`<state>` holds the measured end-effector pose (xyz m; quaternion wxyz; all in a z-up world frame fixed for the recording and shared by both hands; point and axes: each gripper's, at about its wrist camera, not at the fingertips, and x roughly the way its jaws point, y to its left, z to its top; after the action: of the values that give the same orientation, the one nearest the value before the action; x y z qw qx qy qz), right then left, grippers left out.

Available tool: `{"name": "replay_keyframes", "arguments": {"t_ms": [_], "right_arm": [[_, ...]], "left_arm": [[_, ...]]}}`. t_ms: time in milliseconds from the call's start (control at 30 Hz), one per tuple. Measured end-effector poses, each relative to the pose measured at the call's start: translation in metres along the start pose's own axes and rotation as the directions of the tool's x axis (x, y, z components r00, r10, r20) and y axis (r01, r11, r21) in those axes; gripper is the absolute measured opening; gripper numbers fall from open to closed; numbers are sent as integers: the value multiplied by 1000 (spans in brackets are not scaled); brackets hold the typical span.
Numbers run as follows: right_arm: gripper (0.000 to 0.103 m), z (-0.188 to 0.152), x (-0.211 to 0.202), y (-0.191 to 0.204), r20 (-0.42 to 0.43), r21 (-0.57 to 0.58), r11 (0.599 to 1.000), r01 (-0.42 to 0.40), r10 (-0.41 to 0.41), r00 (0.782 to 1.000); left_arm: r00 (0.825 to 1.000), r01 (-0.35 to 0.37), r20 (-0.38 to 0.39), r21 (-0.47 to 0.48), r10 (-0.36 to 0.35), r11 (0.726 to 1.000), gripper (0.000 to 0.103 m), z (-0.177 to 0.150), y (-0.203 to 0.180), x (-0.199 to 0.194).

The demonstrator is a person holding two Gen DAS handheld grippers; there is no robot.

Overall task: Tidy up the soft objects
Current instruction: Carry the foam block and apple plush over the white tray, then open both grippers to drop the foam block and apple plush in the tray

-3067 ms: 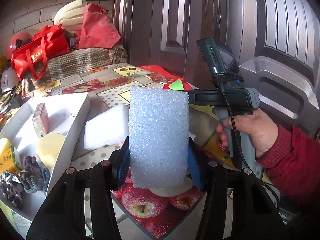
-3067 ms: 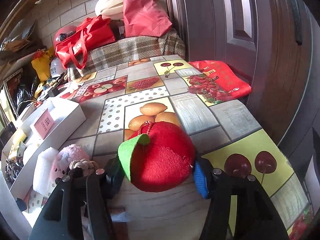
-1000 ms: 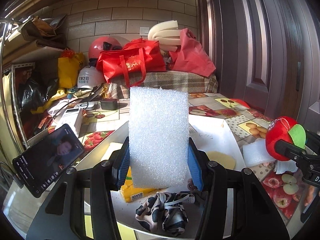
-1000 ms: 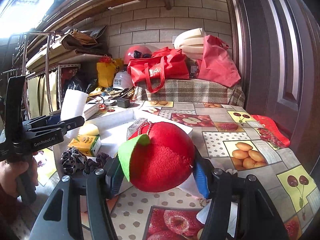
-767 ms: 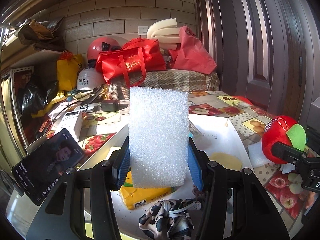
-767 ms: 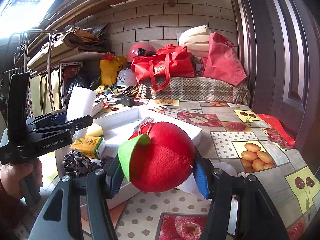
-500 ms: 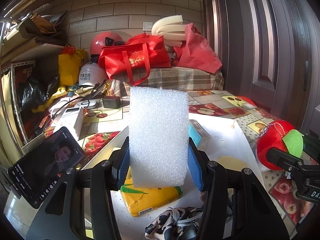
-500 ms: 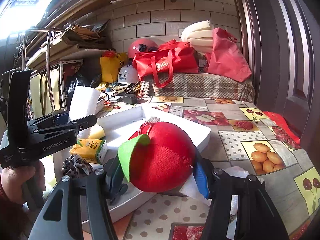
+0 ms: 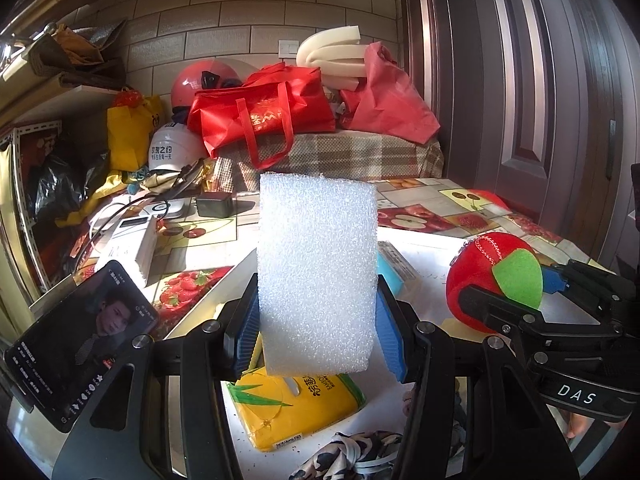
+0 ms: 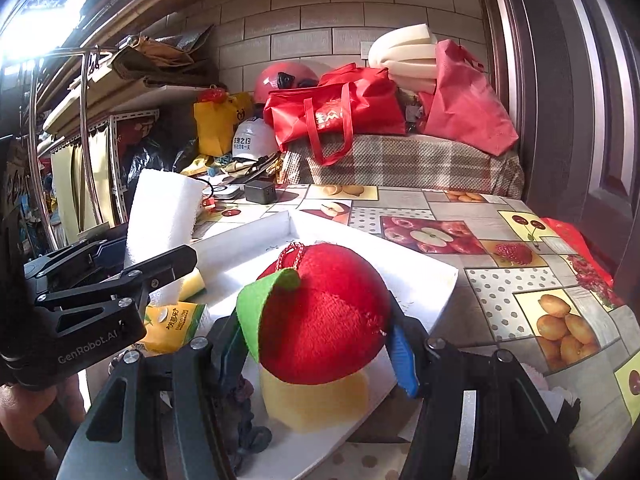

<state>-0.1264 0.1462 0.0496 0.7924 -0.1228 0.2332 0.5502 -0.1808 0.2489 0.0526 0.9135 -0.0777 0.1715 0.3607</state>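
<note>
- Both of our tools were pointed forward and tipped a bit downward over the white tray (image 10: 420, 276), side by side.
- A bit of the hand (image 10: 24, 412) on the left handle peeked in at the bottom left corner of the right wrist view.
- The left tool (image 9: 316, 332) was clamped on the white foam block (image 9: 316, 272), blue pads (image 9: 390, 336) pressed into both of its sides. The block stood upright and stuck out well past the fingertips.
- The right tool (image 10: 320, 344) was squeezed onto the red plush apple (image 10: 332, 316), green felt leaf on its left side and a little chain loop on top. It hung just above the tray, not touching it.
- Under the apple sat a yellow sponge (image 10: 316, 400) in the tray, very close, though we couldn't tell if they touched.
- The yellow tissue pack (image 9: 296, 408) lay in the tray right below the foam block, with a spotted fabric bundle (image 9: 348, 456) at the near edge.
- The tray's far half looked mostly bare, apart from a small blue box (image 9: 394, 276) behind the foam.
- A phone (image 9: 80, 344) stood propped just left of the left tool, so that side was tight.
- On the right, the worktop (image 10: 520, 272) with the fruit-print cloth was open up to the dark door.
</note>
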Motion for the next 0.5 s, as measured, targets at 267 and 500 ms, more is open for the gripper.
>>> {"name": "replay_keyframes", "arguments": {"t_ms": [267, 500], "right_arm": [[62, 6, 23, 2, -49, 6, 1000, -4, 4, 999], [63, 6, 32, -3, -91, 38, 999, -12, 15, 996]], "left_arm": [[1000, 0, -8, 10, 0, 1000, 52, 2, 0, 6], [1000, -7, -17, 5, 7, 1000, 52, 5, 1, 14]]}}
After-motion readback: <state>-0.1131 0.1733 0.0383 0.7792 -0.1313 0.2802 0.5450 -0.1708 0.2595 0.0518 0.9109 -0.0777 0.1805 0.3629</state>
